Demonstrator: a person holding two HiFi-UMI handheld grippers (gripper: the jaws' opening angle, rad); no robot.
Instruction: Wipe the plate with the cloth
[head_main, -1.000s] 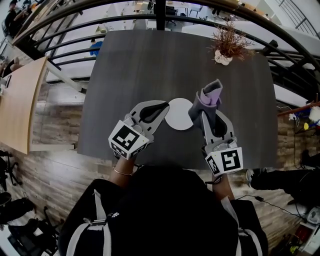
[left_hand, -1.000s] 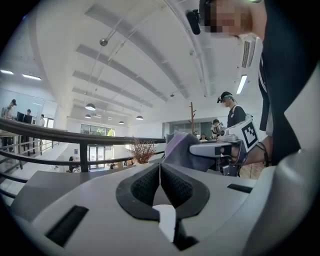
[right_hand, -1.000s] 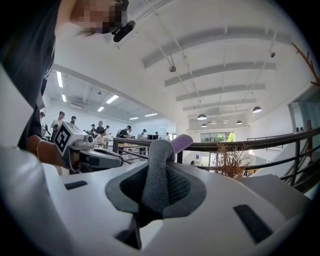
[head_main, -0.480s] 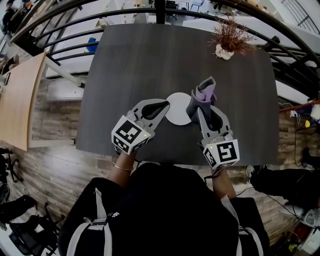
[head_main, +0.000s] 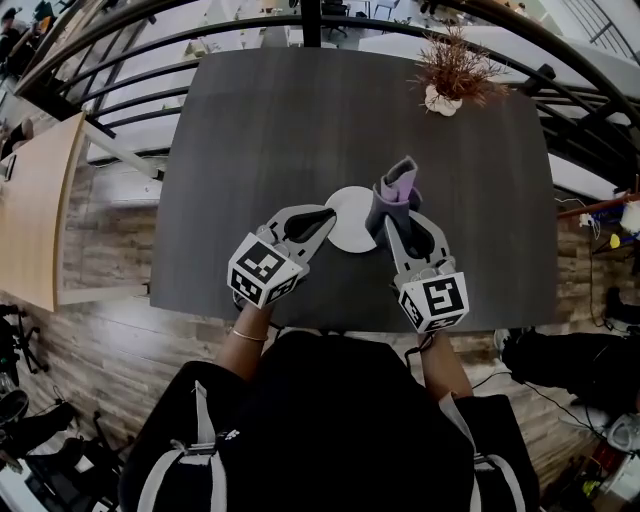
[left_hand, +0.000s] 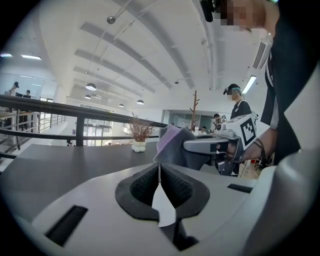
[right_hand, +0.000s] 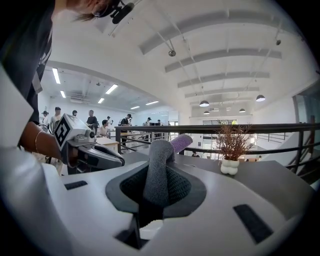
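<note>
A dark grey table (head_main: 260, 130) fills the head view, set on a railed gallery above an open office, with a potted dry plant (head_main: 452, 72) at its 1 o'clock corner. The white plate (head_main: 350, 225) sits in the near half of that table, just ahead of you. I cannot tell whether it lies flat on the wood or hangs a little above it.

Your left gripper (head_main: 325, 213) reaches in from 7 o'clock and is clamped on the plate's rim at about 9 o'clock. Its own view shows the 2 jaws pinched onto a thin white edge. Your right gripper (head_main: 392, 218) comes in from 5 o'clock, clenched on the grey and lilac cloth (head_main: 393, 190), which stands up out of the jaws in a folded roll.

That roll is just beside the plate's 3 o'clock rim, and contact cannot be made out. By my reading, both grasps are done and the 2 tools are in place, while the wiping itself is all yet to do. The plate's face looks plain white, with no smear visible to aim for
</note>
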